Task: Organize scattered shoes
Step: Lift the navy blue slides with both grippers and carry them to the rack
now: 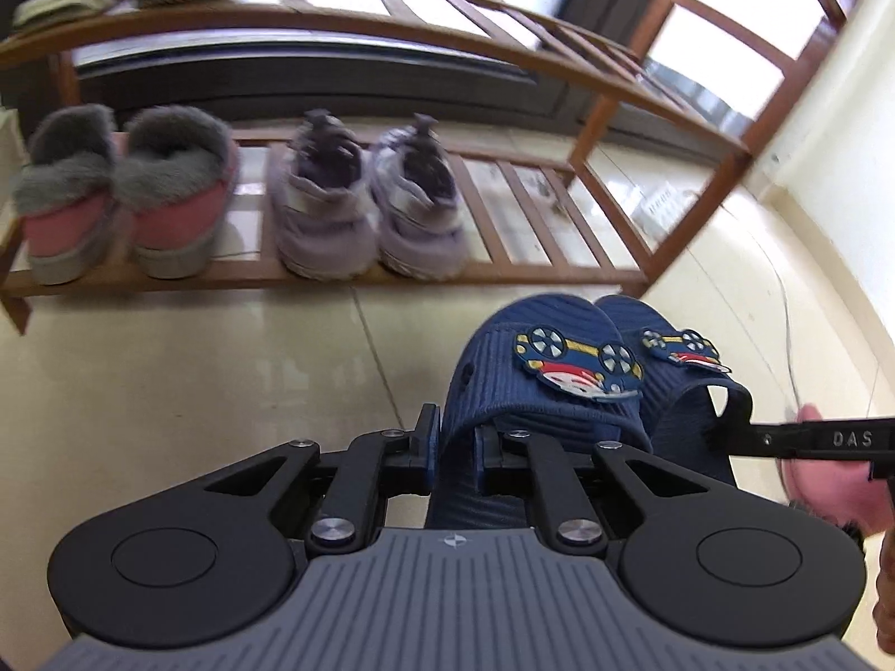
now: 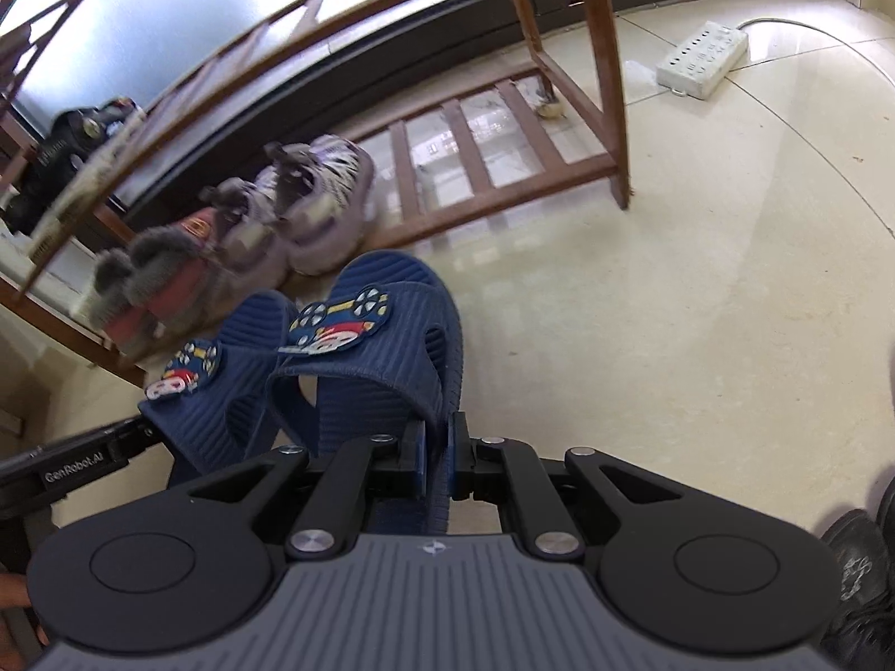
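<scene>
While each gripper, left point(image 1: 454, 447) and right point(image 2: 435, 450), pinched one blue slipper point(image 1: 537, 380) toes-forward, bare rack slats point(image 1: 537, 218) lay ahead, probably nearer the right.

rack btm shelf point(image 1: 313, 274): pink fur boots point(image 1: 128, 195), lilac sneakers point(image 1: 369, 201) | floor point(image 2: 671, 335): pwr strip point(image 2: 702, 58)

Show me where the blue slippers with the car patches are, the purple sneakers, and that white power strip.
blue slippers point(image 2: 358, 369): right wrist view, ribbed strap of the nearer slipper.
purple sneakers point(image 1: 330, 218): left wrist view, heel of the left sneaker on the bottom shelf.
white power strip point(image 2: 702, 58): right wrist view, its top face with the sockets.
</scene>
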A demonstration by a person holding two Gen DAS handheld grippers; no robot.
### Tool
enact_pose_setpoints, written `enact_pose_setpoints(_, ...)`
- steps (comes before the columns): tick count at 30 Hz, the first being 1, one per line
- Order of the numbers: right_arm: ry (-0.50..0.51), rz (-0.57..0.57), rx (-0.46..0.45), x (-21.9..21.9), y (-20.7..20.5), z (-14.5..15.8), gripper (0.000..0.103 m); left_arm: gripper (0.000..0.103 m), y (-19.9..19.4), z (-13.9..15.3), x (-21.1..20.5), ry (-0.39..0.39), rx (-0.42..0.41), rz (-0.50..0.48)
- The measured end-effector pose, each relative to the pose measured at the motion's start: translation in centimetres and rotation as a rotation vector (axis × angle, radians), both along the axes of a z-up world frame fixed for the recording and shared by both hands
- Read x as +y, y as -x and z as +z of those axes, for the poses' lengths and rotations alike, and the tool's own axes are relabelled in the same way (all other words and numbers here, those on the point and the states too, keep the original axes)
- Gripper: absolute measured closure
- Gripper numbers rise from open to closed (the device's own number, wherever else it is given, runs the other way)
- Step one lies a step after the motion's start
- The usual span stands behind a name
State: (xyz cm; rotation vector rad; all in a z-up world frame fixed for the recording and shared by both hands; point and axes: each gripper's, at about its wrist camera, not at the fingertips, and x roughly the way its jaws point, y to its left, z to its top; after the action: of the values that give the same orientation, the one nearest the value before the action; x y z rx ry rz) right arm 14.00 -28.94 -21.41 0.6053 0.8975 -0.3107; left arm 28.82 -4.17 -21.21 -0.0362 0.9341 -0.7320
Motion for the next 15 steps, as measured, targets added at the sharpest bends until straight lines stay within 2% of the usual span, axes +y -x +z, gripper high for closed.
enact_pose_setpoints(6, -0.010, 0.007, -0.019, 2.3, 0.2, 1.9, 0.095, 0.090, -1.3, 0.7, 2.6, 0.015, 0.026, 0.093)
enact_pose_setpoints(15, -0.049, 0.010, -0.039, 4.9, -0.2, 2.6, 0.095, 0.090, -0.9, 1.3, 3.1, 0.021, 0.024, 0.090)
